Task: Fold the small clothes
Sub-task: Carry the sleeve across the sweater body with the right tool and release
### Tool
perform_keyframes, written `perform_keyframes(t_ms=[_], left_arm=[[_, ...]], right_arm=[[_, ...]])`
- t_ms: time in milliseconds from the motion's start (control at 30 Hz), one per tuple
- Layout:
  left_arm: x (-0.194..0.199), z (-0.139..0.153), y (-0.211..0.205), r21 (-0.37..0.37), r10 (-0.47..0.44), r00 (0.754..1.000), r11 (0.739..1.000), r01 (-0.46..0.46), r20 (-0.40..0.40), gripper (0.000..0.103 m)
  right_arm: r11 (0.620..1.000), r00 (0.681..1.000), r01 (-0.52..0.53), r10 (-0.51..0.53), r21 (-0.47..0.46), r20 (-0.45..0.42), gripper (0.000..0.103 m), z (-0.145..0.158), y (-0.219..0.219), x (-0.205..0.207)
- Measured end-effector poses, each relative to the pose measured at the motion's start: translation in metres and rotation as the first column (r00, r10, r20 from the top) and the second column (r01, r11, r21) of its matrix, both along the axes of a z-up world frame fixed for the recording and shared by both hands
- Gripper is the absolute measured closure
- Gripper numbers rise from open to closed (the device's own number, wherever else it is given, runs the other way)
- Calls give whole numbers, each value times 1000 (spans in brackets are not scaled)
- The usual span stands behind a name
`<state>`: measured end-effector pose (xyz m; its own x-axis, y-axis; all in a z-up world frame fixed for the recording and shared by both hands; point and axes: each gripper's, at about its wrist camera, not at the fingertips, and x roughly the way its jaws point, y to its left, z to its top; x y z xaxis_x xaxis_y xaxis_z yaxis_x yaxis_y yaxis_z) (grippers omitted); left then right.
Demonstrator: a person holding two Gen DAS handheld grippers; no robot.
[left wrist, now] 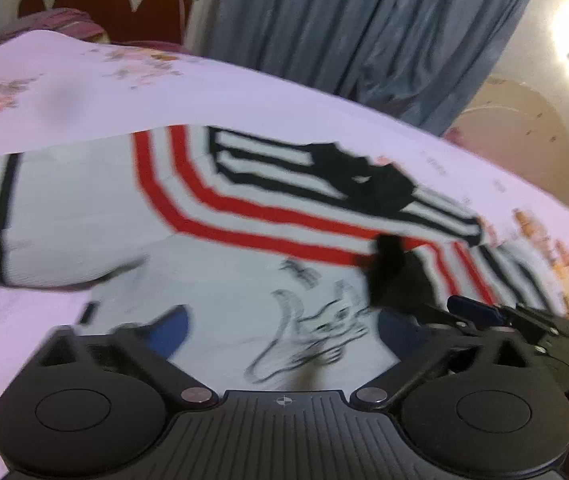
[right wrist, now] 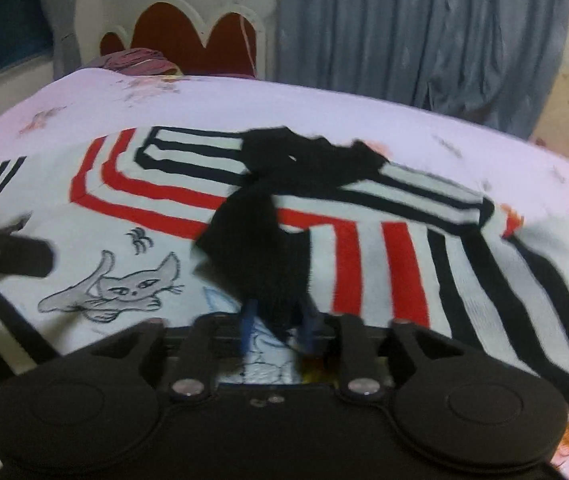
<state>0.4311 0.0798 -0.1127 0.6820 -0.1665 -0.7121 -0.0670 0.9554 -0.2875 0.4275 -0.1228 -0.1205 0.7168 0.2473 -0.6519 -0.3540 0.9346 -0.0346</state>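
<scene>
Pale lilac floral bedsheet [left wrist: 244, 92] extends beyond both sets of fingers and bears the garment. White knit sweater with red and black stripes and a line-drawn cat motif [right wrist: 368, 248] lies spread flat on it, directly ahead of and beneath the fingers. Black collar flap of the sweater [right wrist: 260, 240] is drawn back between the right gripper [right wrist: 278, 324] fingers, which pinch it. Left gripper [left wrist: 280, 332] fingers stand spread wide over the cat motif, gripping nothing.
</scene>
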Motion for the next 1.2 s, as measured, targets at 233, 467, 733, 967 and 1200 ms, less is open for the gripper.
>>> perform_keyframes(t_ms=[233, 467, 733, 967, 1200], left_arm=[[42, -17, -47, -83, -146, 989, 986, 144, -21, 23], [80, -34, -76, -86, -200, 979, 977, 196, -39, 95], [61, 9, -33, 18, -160, 980, 987, 159, 115, 97], [61, -18, -7, 33, -116, 993, 993, 116, 28, 97], [59, -26, -2, 37, -93, 995, 995, 92, 31, 97]], right_arm=[[972, 972, 207, -217, 113, 89, 73, 36, -61, -12], [881, 873, 449, -468, 149, 139, 74, 50, -133, -31], [773, 789, 593, -614, 226, 25, 74, 36, -178, -30], [830, 854, 518, -517, 208, -63, 73, 15, -168, -31], [859, 867, 495, -477, 131, -145, 77, -6, -161, -20]])
